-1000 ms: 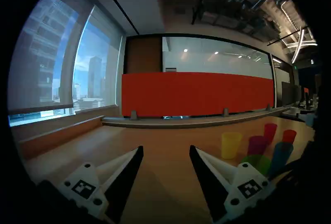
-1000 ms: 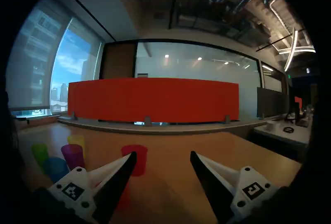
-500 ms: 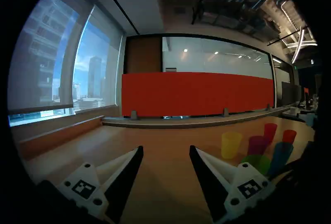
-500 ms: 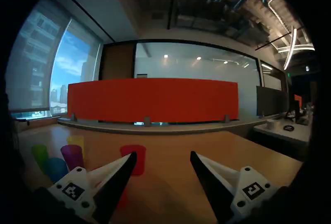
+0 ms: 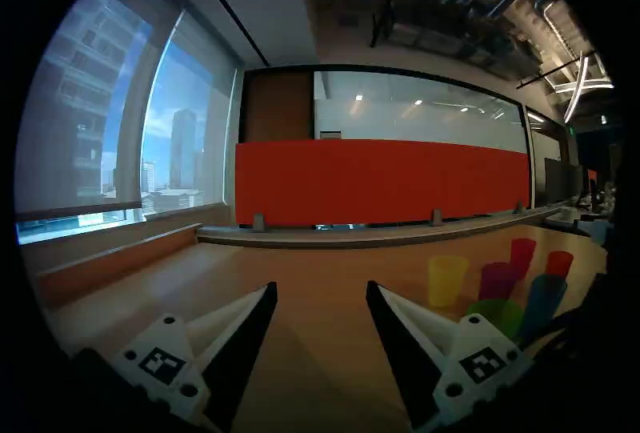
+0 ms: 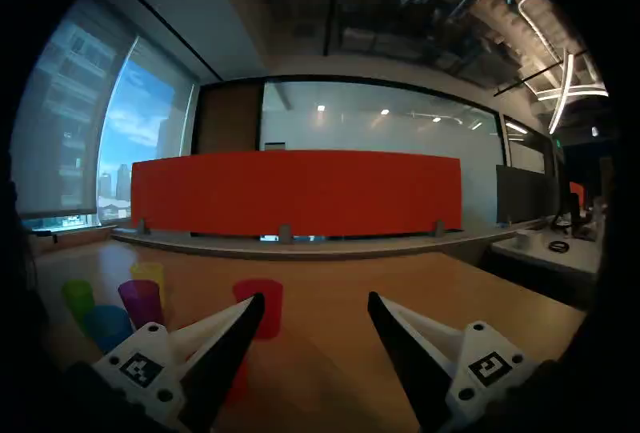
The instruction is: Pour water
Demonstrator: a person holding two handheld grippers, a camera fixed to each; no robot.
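Several translucent plastic cups stand grouped on a wooden table [image 5: 312, 289]. In the left gripper view they are to the right: a yellow cup [image 5: 446, 280], a purple cup [image 5: 498, 281], a green cup [image 5: 500, 317], a blue cup [image 5: 542, 302] and two red cups [image 5: 522, 256]. My left gripper [image 5: 320, 305] is open above bare table, left of the cups. In the right gripper view the red cup [image 6: 262, 306] stands just beyond my left fingertip [image 6: 244, 325], with purple [image 6: 141, 302], yellow [image 6: 147, 273], green [image 6: 78, 299] and blue [image 6: 107, 326] cups farther left. My right gripper [image 6: 316, 313] is open and holds nothing.
A long red partition [image 6: 296, 191] on a ledge runs along the table's far edge. Large windows [image 5: 104, 145] line the left side. Another desk [image 6: 552, 253] with small items stands at the right.
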